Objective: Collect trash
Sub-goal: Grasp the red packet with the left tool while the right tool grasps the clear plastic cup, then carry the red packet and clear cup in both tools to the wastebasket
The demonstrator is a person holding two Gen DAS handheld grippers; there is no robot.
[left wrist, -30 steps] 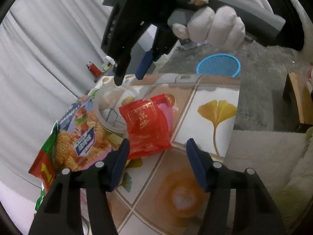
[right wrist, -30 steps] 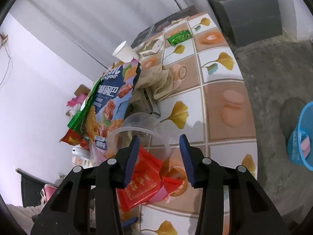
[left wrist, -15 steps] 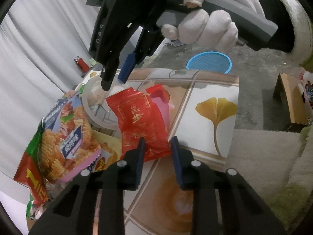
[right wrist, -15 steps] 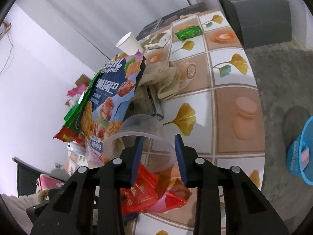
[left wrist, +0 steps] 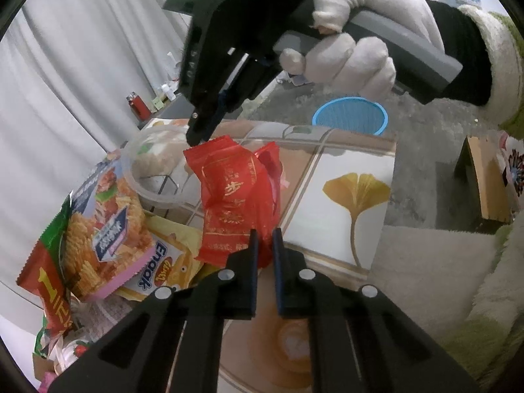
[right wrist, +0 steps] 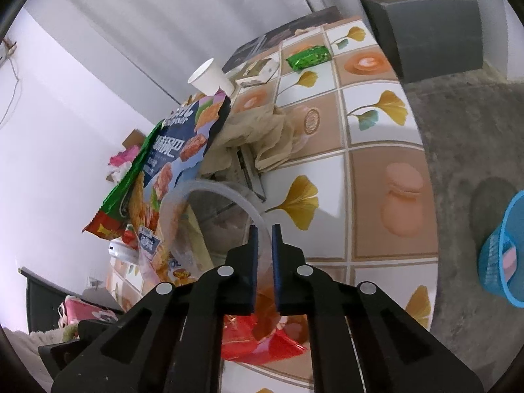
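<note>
Left of the red wrapper (left wrist: 239, 196) lie snack bags, one yellow pack (left wrist: 163, 262) reading "Enaak". The wrapper sits on the tiled table (left wrist: 340, 216), just beside the clear plastic cup (left wrist: 154, 170). The left gripper (left wrist: 264, 239) is closing, pinching the wrapper's near edge. The right gripper (left wrist: 204, 127) has pressed together on its far corner. The grasp looks made; next, lift and carry it to the blue basket (left wrist: 349, 119) beyond.

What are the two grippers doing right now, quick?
Left gripper: jaws closing, with the red wrapper pinched between them.
Right gripper: shut on the rim of the clear cup.
</note>
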